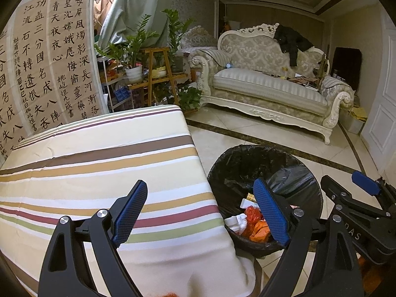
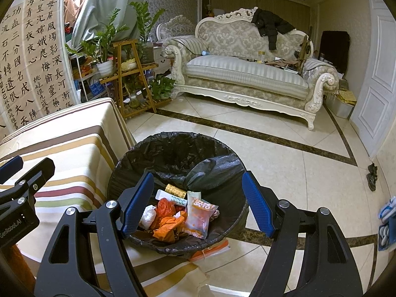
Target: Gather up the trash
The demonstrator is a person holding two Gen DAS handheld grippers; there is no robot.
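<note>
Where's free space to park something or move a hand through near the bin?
Free: the striped tablecloth, bare from the calligraphy wall to the trash bin; open floor tiles between bin and sofa. Crowded: wrappers fill the bin, and the plant stand corner is packed.

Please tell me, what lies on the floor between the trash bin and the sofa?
Nothing. Between the trash bin and the sofa there is only bare tiled floor crossed by a dark inlay stripe; the right wrist view shows it best.
</note>
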